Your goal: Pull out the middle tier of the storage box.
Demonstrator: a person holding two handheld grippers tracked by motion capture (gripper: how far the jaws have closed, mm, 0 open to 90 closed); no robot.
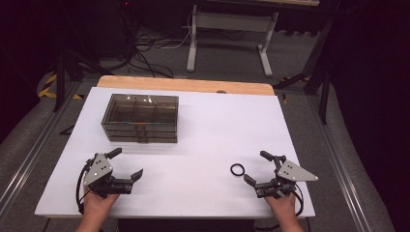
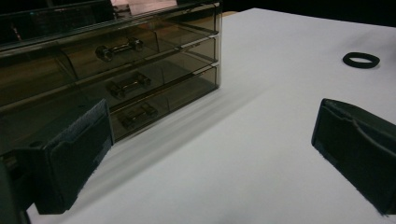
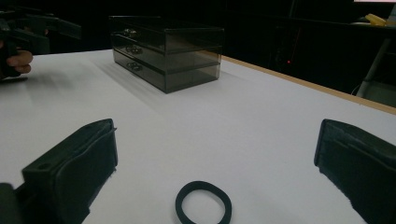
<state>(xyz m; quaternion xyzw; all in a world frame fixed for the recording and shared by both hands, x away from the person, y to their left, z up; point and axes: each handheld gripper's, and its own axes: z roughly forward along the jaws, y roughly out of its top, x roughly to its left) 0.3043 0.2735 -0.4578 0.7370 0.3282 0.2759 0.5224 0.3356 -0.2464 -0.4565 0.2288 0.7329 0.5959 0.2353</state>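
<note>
A smoky clear drawer box (image 1: 140,117) with three shut drawers stands on the white table (image 1: 208,121), back left. A black ring (image 1: 237,169) lies flat near the front right. My left gripper (image 1: 126,165) rests near the front left edge, open and empty, in front of the box (image 2: 107,74); the ring (image 2: 360,59) lies far off to its right. My right gripper (image 1: 256,167) is open just right of the ring, and the ring (image 3: 203,202) lies on the table between and a little ahead of its jaws, untouched. The box (image 3: 166,51) stands farther off.
The table's wooden far edge (image 1: 186,84) borders a dark floor with cables (image 1: 145,53) and a white desk frame (image 1: 229,34). The person's left hand (image 3: 16,60) with its gripper appears at the far left of the right gripper view.
</note>
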